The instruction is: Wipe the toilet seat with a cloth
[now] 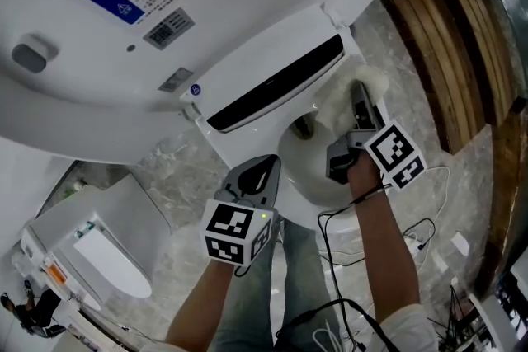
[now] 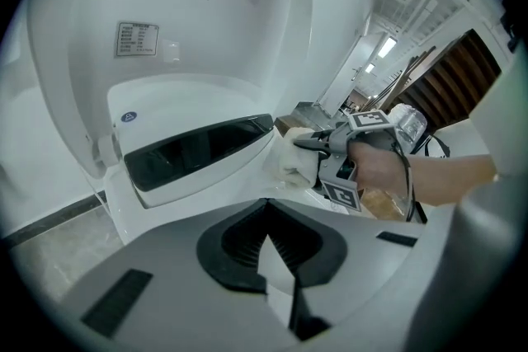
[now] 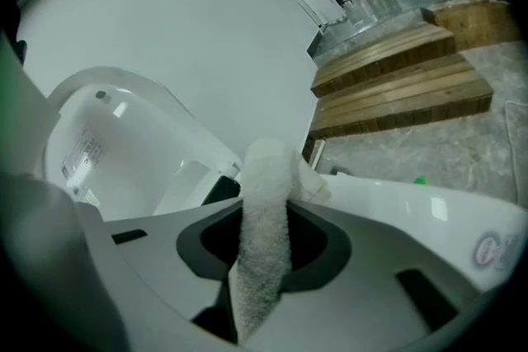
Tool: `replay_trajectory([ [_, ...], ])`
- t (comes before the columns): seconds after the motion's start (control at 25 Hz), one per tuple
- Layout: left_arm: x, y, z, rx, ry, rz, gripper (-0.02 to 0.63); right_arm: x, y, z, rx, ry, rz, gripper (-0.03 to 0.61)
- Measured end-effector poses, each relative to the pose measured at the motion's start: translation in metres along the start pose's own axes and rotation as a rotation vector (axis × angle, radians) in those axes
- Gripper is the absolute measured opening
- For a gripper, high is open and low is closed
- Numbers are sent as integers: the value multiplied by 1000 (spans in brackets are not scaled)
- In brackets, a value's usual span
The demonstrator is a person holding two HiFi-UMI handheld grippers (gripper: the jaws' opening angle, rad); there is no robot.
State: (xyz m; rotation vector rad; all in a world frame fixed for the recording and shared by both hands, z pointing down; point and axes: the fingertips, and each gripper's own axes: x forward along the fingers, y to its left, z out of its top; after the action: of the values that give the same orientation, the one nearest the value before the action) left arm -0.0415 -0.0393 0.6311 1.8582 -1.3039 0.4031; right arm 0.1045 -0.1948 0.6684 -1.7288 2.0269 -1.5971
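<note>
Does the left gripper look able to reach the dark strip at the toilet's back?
Probably yes: nothing stands between the left gripper and the dark strip; the right gripper and its cloth sit off to the side.

Cloth (image 1: 337, 105) is white and fluffy. It's sitting pinched in the right gripper (image 1: 361, 99), whose jaws are clamping a narrow fold that's running up between them. The free end is bunching at the rear right corner of the seat (image 1: 299, 180), just beside the dark-striped back unit (image 1: 276, 82); can't tell contact. Seat is a white, glossy ring, lying level around the bowl opening.
</note>
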Motion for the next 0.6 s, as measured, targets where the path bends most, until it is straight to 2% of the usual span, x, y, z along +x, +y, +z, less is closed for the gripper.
replay_trajectory([
  [0.2, -7, -20, 5, 25, -27, -7, 11, -33, 3, 12, -49, -23, 14, 100],
  [0.36, -19, -39, 3, 55, -35, -19, 11, -69, 21, 19, -150, -41, 48, 100],
  [0.6, -54, -71, 6, 59, -69, -13, 11, -130, 46, 9, -212, 19, 107, 101],
])
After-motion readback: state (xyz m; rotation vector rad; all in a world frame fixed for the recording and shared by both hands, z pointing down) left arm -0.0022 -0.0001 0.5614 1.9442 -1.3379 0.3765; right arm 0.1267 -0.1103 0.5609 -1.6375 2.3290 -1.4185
